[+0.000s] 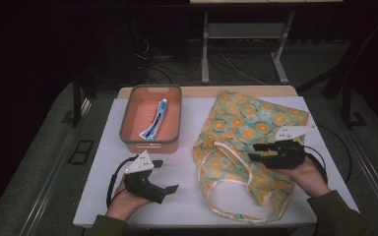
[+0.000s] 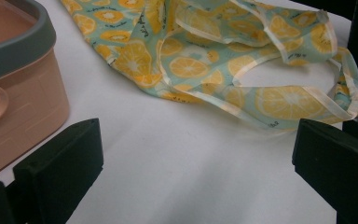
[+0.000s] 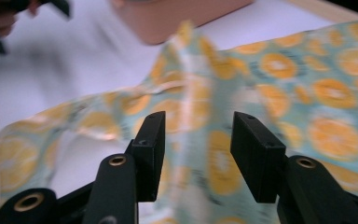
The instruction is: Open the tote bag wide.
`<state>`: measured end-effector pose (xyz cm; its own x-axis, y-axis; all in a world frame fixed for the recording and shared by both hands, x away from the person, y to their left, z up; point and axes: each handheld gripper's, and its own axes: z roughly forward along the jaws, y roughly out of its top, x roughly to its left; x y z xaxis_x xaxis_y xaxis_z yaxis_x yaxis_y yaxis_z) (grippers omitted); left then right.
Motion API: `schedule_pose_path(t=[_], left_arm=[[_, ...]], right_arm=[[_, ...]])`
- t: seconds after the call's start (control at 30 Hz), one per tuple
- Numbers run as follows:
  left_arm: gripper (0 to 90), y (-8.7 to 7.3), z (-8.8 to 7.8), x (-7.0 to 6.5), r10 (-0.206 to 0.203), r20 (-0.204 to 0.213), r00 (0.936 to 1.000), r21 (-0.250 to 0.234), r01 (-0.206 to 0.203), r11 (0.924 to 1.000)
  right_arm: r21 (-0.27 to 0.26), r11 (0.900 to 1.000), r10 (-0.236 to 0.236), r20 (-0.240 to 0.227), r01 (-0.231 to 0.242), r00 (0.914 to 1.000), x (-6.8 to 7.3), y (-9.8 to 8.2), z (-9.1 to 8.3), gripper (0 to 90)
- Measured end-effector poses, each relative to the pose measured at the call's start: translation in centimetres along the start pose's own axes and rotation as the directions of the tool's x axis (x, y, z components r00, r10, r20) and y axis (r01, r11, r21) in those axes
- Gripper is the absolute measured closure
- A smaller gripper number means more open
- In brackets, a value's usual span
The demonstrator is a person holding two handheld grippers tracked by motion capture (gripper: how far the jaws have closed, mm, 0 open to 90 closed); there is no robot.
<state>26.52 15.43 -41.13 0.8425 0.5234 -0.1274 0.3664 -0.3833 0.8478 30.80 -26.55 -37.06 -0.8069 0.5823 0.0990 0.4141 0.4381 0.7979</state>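
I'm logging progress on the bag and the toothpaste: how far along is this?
Early. Done: the orange-print bag lies flat on the table, handles toward the person. In hand: the right gripper hovers over the bag, jaws apart, nothing between them; the left gripper waits open beside it. Left: the toothpaste lies in the pink bin, probably to be bagged.

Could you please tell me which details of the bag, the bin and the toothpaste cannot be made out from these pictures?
- Fabric bag: motion blur in the right gripper view smears its print and folds.
- Inside of the bag: its own cloth covers it in the high view.
- Bin: cut off by the left edge of the left gripper view.
- Toothpaste tube: lettering too small in the high view.
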Motion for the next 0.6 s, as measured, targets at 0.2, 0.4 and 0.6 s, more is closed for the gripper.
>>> schedule_pose_path(t=[0.2, 0.4, 0.6], left_arm=[[0.6, 0.0, 0.1, -0.1, 0.003, 0.003, 1.0, 0.007, -0.003, 1.0], [0.7, 0.0, 0.1, -0.1, 0.004, 0.004, 1.0, 0.006, -0.004, 1.0], [0.7, 0.0, 0.2, -0.1, 0.006, 0.004, 1.0, 0.008, -0.006, 1.0]], right_arm=[[0.106, 0.985, -0.135, -0.029, 0.137, 0.9905, 3.7, -0.6, 3.4, 47.3], [0.172, 0.974, -0.163, 0.081, 0.147, 0.9833, 2.3, -1.4, 4.9, 38.9], [0.27, 0.959, -0.108, 0.077, 0.084, 0.9912, -0.3, -3.0, 7.0, 44.2]])
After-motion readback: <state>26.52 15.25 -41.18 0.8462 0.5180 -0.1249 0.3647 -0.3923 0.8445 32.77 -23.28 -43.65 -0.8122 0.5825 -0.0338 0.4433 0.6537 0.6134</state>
